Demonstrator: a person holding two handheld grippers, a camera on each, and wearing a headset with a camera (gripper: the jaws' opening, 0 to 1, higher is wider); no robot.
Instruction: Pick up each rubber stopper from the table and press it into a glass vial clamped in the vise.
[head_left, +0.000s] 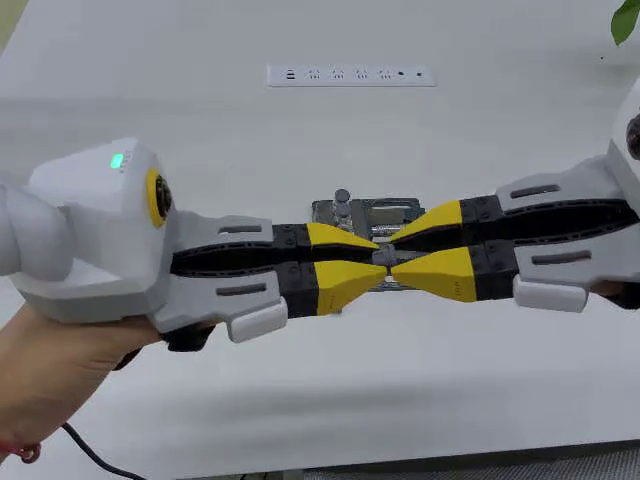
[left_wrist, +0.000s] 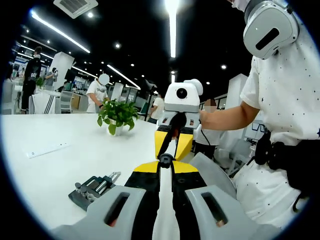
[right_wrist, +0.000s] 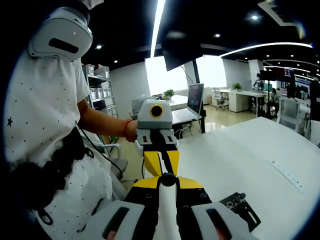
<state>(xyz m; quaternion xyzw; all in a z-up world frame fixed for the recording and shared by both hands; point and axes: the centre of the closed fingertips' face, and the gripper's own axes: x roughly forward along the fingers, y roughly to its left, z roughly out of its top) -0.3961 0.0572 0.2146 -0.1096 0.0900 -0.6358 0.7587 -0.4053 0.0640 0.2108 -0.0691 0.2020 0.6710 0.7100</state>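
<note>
A white-and-grey left gripper with yellow-tipped black jaws (head_left: 378, 258) reaches in from the left of the head view, held in a bare hand (head_left: 50, 372). A matching right gripper (head_left: 393, 260) reaches in from the right, so the two meet tip to tip above the white table (head_left: 300, 380). Between the four yellow tips sits a small dark grey rubber stopper (head_left: 385, 257), lifted clear of the tabletop. Each gripper's jaws are drawn in almost together and pinch the stopper from opposite sides, with only a thin gap running back between each pair. Both gripper views show the same dark round stopper at the point where the facing jaws converge. Just behind the meeting tips, resting on the table, is a small dark grey metal vise (head_left: 395, 212). It holds a small clear glass vial (head_left: 343, 207) upright, and the vial's top looks grey. The stopper is near the vise but apart from it, in front of it and a little to the right of the vial. Farther back on the table lies a long white power strip (head_left: 350, 75). In the left gripper view a green potted plant (left_wrist: 117, 114) stands on the table well beyond the vise.
</note>
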